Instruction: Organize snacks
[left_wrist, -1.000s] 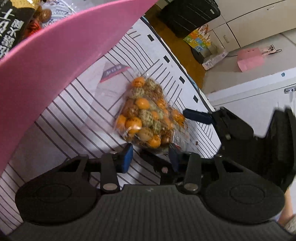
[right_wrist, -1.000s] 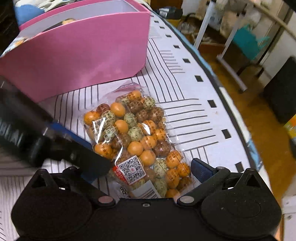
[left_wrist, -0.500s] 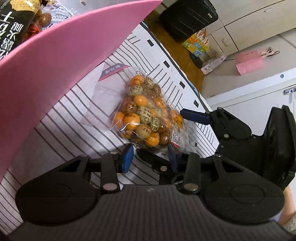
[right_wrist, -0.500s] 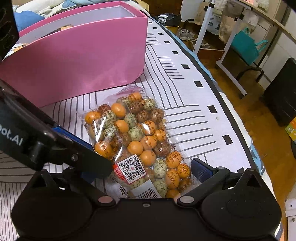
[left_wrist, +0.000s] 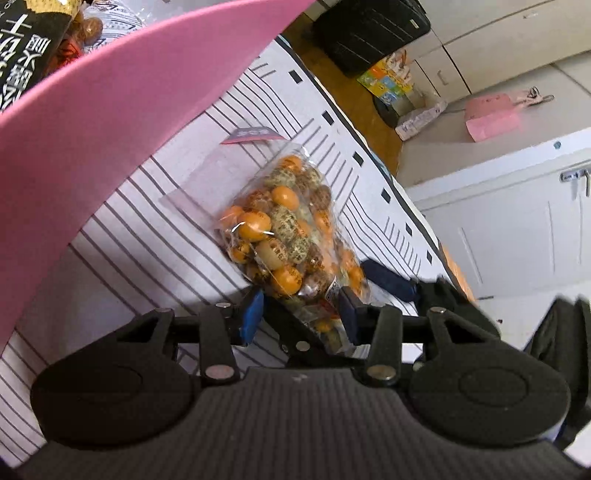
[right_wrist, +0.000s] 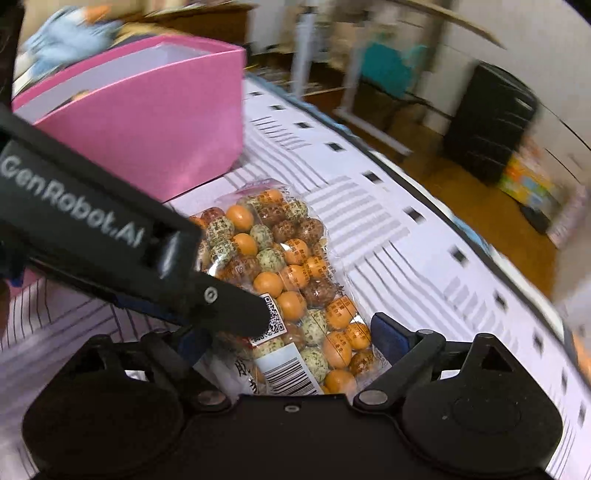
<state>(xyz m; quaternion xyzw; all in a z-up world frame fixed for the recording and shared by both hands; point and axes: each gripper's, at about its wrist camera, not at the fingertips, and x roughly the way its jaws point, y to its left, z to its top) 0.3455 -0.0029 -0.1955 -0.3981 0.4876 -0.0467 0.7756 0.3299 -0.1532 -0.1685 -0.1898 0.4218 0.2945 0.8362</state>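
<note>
The pink box (right_wrist: 147, 122) stands on the striped tablecloth (left_wrist: 155, 236), and just beside it the clear bag of candy balls (right_wrist: 291, 280) appears pinched at its near end between the fingers of my right gripper (right_wrist: 291, 336), while my left gripper (left_wrist: 301, 314) holds its jaws parted around the same end. I judge this the pick-up step; next comes a lift over the box wall. Motion blur hides the right pads' contact, and the box's contents are cut off.
</note>
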